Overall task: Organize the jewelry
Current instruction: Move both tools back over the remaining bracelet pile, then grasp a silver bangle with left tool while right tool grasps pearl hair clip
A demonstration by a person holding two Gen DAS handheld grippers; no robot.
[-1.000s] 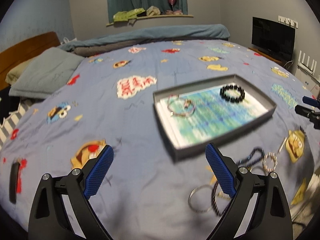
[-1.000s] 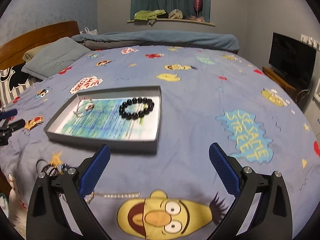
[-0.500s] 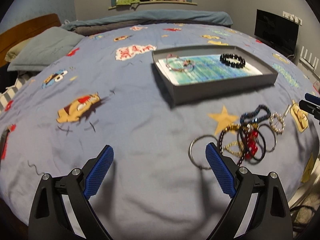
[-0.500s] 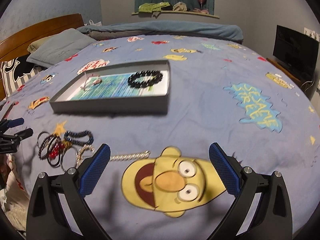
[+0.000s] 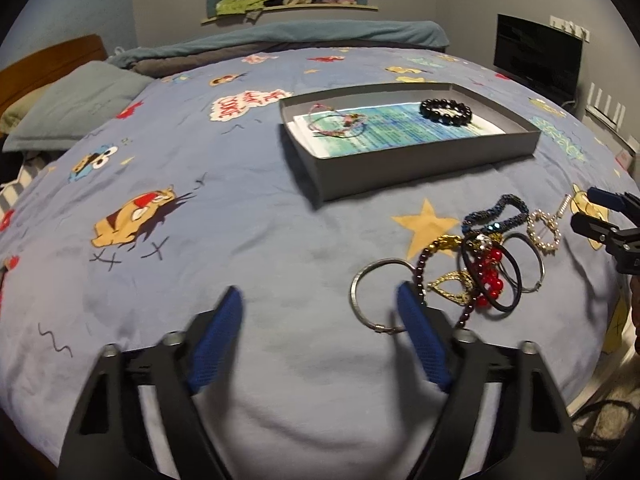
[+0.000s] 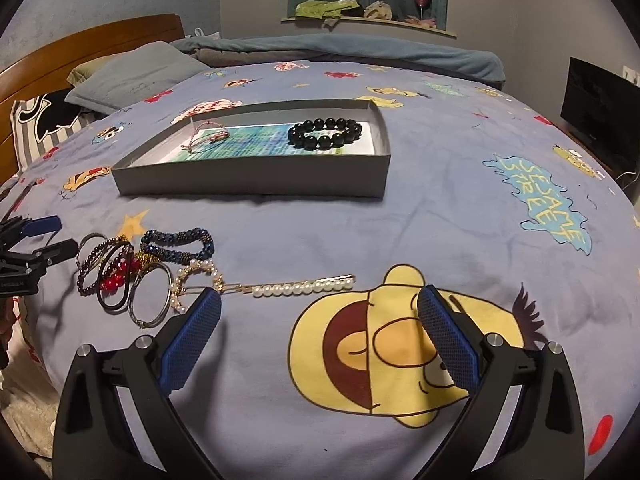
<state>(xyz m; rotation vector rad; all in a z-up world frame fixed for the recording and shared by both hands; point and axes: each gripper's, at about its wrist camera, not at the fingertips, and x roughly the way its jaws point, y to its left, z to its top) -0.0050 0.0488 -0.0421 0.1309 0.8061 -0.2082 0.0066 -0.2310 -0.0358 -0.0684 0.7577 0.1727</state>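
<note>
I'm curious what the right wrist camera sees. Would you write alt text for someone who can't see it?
A heap of bracelets and a pearl hair clip lie on a cartoon-print blue bedspread, just ahead of the open, empty right gripper. Beyond sits a shallow grey box holding a black bead bracelet and a thin pink cord bracelet.

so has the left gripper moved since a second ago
Yes. The left gripper has come down toward the bed: the grey tray sits higher in its view now, and the silver ring lies by its closing jaws.
</note>
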